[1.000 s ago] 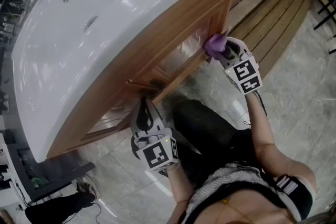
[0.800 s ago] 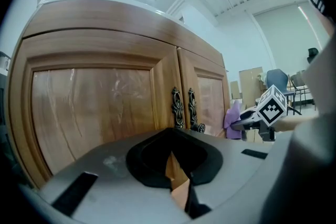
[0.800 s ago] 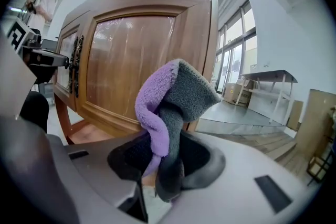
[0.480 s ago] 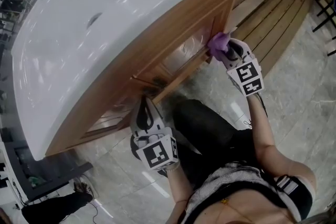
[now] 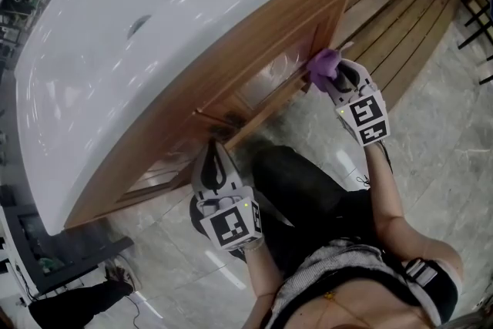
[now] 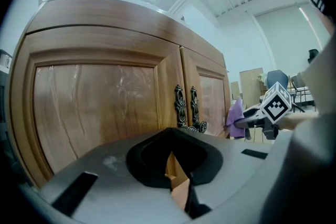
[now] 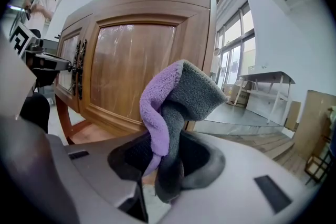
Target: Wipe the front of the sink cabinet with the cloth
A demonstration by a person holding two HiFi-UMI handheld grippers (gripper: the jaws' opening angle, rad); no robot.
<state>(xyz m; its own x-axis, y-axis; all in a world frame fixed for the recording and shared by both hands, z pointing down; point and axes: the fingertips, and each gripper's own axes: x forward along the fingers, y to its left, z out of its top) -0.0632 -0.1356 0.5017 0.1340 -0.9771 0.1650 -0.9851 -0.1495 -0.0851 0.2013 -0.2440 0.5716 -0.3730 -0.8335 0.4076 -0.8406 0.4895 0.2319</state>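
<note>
Now, with right gripper point(image 5: 331, 76) fingers clamped tight on the bunched purple-grey cloth point(image 7: 176, 97), cabinet door point(image 7: 131, 60) just beyond the fingertips, press the wad flat and sweep along the grain toward the handles point(image 7: 80, 68), holding left gripper point(image 5: 214, 152) fingers shut, empty, well clear of those fingers.

Purple-and-grey cloth point(image 7: 173, 97), brown wood-grain cabinet point(image 7: 131, 60), glossy white sink point(image 5: 169, 19), black door handles point(image 6: 180, 107)

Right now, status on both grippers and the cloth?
Right gripper shut on cloth, at right cabinet door. Left gripper shut, empty, facing the handles. Nothing in the way.
</note>
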